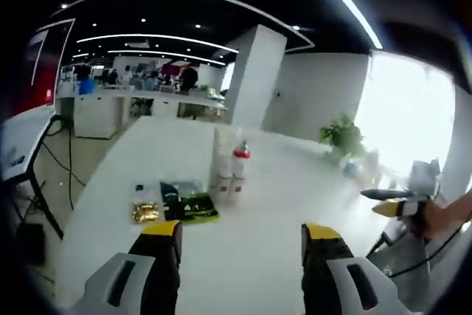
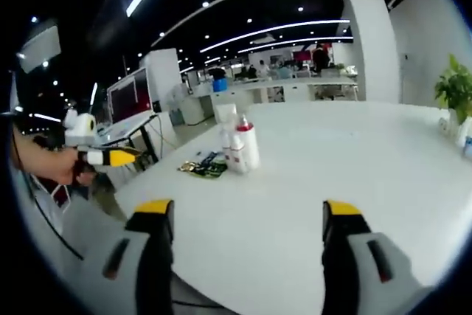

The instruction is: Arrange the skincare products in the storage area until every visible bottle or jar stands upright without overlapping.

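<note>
Across the left gripper view, the left gripper [image 1: 241,241] hovers wide apart, holding nothing, above the white table [image 1: 280,182]; the bottles [image 1: 230,167] stand upright beyond it. Through the right gripper view, the right gripper [image 2: 247,219] likewise gapes empty, bottles [image 2: 240,145] standing ahead, sachets [image 2: 203,167] beside them.

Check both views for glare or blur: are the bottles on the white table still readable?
Left gripper view: the window at right blows out, washing out the plant and the right gripper; the bottles are soft, their labels unreadable. Right gripper view: lighting is evener, the bottles crisper but small; the table edge bows with fisheye.
</note>
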